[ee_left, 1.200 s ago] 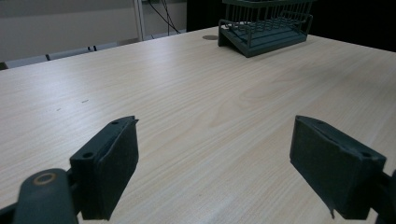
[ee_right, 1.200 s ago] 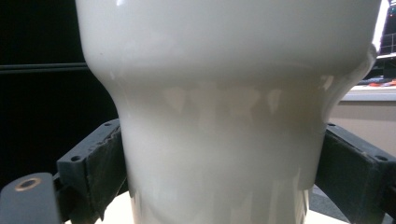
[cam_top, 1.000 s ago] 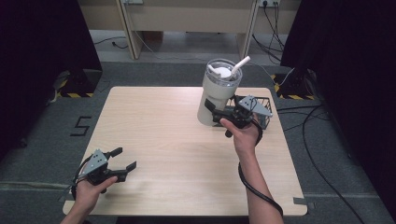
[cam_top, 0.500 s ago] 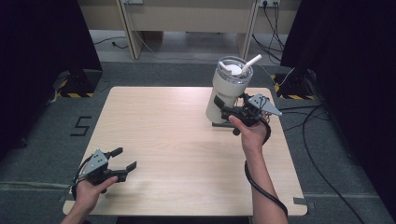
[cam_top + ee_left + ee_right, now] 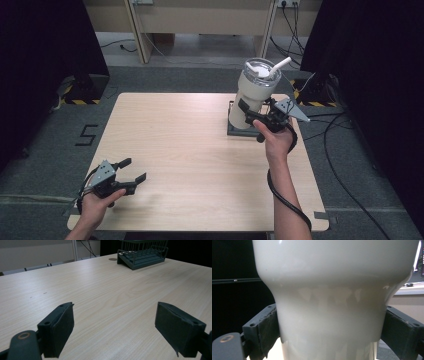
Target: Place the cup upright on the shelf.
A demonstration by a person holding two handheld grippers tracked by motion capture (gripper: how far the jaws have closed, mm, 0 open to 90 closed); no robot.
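Note:
A cream tumbler (image 5: pixel 252 95) with a clear lid and a white straw stands upright at the far right of the table, its base over a dark wire rack (image 5: pixel 235 131). My right gripper (image 5: pixel 250 114) is shut on the tumbler's narrow lower part. Up close, both pads press the tumbler (image 5: pixel 329 302) from either side of my right gripper (image 5: pixel 329 332). Whether its base rests on the rack I cannot tell. My left gripper (image 5: pixel 134 169) hovers open near the table's front left corner, and nothing lies between the jaws of the left gripper (image 5: pixel 115 332). The rack (image 5: pixel 142 255) shows far across the table.
The light wooden table (image 5: pixel 190 165) has bare board across its middle and left. Cables (image 5: pixel 345 150) trail on the floor off the right edge. Dark curtains stand on both sides, and desk legs stand behind the far edge.
My right gripper has carried the tumbler to the right and farther back, over the rack, and brought it more upright. The left gripper has stayed where it was.

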